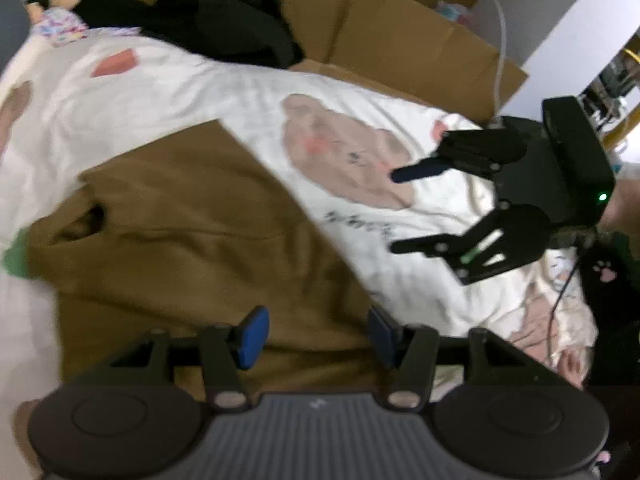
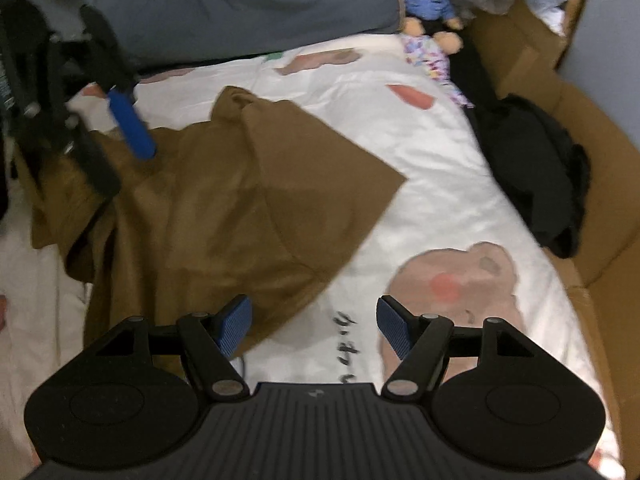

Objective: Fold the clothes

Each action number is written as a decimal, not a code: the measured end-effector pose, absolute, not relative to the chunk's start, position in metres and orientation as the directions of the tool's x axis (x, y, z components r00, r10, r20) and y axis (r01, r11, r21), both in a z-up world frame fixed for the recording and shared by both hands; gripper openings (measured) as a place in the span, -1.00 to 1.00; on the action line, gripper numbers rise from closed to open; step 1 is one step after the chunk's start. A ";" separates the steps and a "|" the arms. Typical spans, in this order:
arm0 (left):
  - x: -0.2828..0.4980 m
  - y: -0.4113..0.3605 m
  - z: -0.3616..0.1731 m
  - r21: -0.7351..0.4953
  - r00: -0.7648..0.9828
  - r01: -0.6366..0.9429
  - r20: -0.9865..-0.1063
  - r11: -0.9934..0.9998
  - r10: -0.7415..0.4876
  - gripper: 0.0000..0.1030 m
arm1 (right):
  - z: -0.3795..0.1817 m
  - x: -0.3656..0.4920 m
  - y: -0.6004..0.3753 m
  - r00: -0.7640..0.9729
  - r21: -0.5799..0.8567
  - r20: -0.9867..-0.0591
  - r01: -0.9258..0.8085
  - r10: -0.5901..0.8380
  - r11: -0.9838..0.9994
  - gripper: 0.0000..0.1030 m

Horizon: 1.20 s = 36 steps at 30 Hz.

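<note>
A teddy bear [image 2: 430,4] and grey pillow [image 2: 248,4] are seen only in the right wrist view. A brown garment [image 1: 192,232] is spread rumpled on the bear-print bed cover [image 1: 360,152]; black clothes [image 1: 232,24] lie beside cardboard [image 1: 400,40]. Left tool [image 1: 316,334] and right tool [image 2: 314,328] are held wide open over the bed, nothing gripped.

Bed: open mid/right, blocked at edges.
White bedspread [image 2: 440,184] lies bare btw brown garment [image 2: 224,216] and black clothes pile [image 2: 536,176] — free lane for a claw there. Cardboard wall [image 2: 592,148] closes off the far side just behind the pile. Grey pillow [image 2: 248,4] and teddy bear [image 2: 430,0] block the head end. Left claw [image 2: 132,128] hangs over garment's left part; right claw [image 2: 314,330] gapes wide above its near edge.
</note>
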<state>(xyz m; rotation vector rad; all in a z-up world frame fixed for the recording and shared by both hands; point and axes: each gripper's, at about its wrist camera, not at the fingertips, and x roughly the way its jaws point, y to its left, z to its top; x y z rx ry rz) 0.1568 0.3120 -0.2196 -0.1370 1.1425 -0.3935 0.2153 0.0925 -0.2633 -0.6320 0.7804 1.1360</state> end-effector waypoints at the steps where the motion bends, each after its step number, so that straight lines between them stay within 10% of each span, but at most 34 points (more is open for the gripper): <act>1: 0.155 0.319 -0.220 -0.297 0.356 0.226 -0.861 0.928 -0.363 0.13 | -0.265 0.215 0.095 0.202 -0.041 -0.810 -0.956 0.550 0.290 0.44; 30: 0.044 0.418 -0.260 -0.218 0.347 -0.017 -0.916 0.976 -0.199 0.04 | -0.323 0.177 0.081 0.196 -0.200 -0.847 -0.979 0.495 0.046 0.44; 36: 0.034 0.431 -0.263 -0.282 0.376 -0.083 -0.897 0.956 -0.232 -0.70 | -0.323 0.165 0.082 0.212 -0.249 -0.841 -0.968 0.497 -0.008 0.44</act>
